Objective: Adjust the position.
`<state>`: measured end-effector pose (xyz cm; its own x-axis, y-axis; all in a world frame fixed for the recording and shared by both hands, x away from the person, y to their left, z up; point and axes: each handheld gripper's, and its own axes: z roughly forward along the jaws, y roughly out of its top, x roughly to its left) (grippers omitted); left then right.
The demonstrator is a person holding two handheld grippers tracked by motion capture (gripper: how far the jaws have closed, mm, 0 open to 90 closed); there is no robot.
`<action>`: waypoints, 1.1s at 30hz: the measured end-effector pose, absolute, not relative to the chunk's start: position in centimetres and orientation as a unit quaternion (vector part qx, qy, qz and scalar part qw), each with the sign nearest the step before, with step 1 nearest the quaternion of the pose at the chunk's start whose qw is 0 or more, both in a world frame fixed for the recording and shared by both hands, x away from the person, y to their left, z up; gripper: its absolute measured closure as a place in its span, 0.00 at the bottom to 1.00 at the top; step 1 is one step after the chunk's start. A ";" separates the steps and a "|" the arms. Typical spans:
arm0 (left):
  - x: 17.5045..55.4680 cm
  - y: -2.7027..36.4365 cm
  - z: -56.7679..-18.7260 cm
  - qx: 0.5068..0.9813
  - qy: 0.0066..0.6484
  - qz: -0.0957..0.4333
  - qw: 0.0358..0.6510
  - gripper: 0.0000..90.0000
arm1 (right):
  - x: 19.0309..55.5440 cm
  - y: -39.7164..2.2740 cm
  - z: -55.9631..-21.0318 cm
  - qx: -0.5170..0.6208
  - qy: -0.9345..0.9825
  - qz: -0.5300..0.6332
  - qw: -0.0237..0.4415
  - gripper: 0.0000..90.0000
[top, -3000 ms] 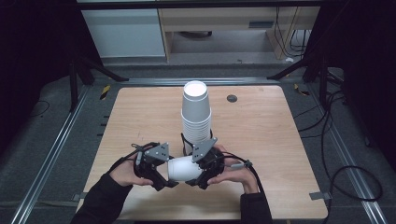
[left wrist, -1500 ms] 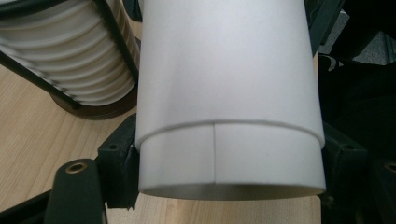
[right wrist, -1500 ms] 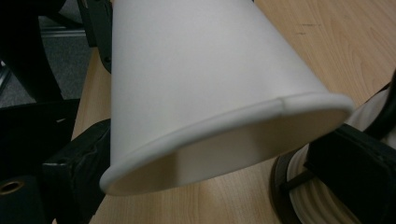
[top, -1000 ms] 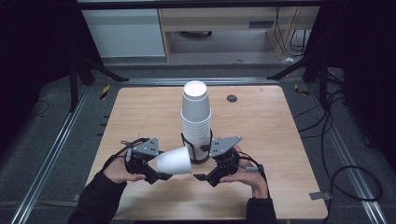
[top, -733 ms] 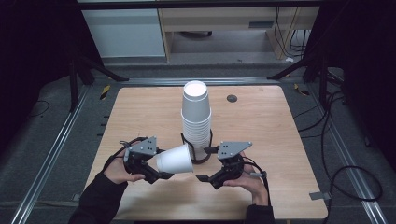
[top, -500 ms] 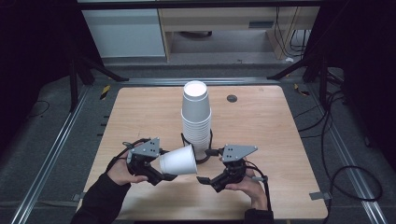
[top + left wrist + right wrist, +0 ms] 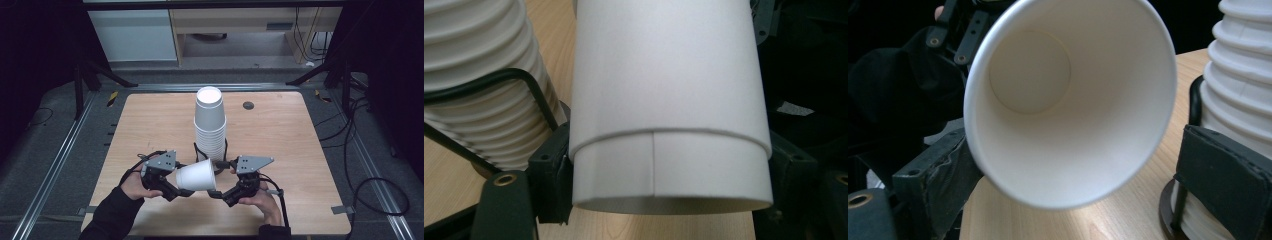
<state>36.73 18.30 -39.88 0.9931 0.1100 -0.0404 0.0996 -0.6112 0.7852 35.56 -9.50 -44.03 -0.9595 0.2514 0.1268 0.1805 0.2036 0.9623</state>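
the right gripper [image 7: 220, 192] has let go and drawn back toward the lower right, jaws spread. the left gripper [image 7: 172, 187] alone clamps the paper cup [image 7: 196, 175] by its base, sideways, low centre, just before the cup stack [image 7: 210, 125]. handover looks done. no writing readable.

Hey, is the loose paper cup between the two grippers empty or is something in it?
Empty. The right gripper view looks straight into the paper cup and shows its bare white bottom and walls, with nothing inside.
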 end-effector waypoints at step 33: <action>36.5 17.1 -40.7 0.905 0.039 -0.010 0.423 0.27 | 36.2 -8.1 -44.8 0.120 0.779 0.615 -0.026 0.07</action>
